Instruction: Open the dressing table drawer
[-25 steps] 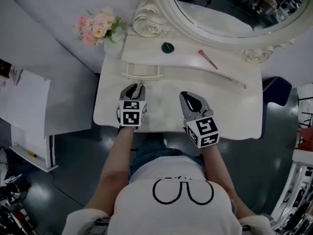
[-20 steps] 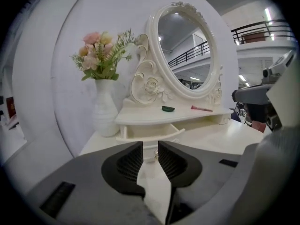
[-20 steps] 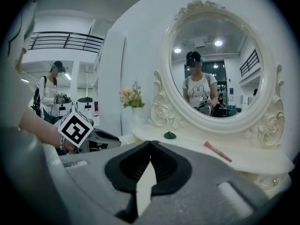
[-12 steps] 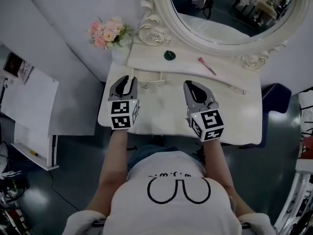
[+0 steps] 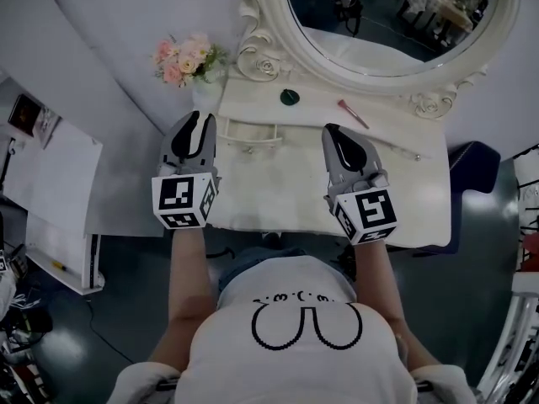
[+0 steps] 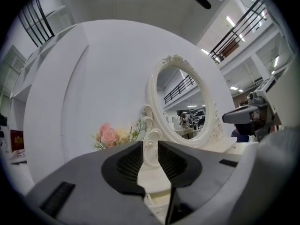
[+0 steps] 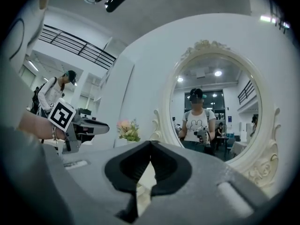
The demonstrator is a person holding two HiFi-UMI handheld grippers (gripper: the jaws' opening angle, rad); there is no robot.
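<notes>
Left tongs (image 5: 198, 118) are slightly apart and empty, right tongs (image 5: 334, 131) pinched shut on nothing, both above the worktop (image 5: 278, 188). The drawer (image 5: 251, 130) sits at the back between them. I'd lower the left squarely onto its front, then pull straight.

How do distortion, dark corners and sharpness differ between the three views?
Head view: evenly lit, sharp, but the wide lens bows the dressing table. Left gripper view: fisheye circle, black corners; the left gripper looms large near the lens. Right gripper view: same black corners; lights show as bright spots in the mirror.
</notes>
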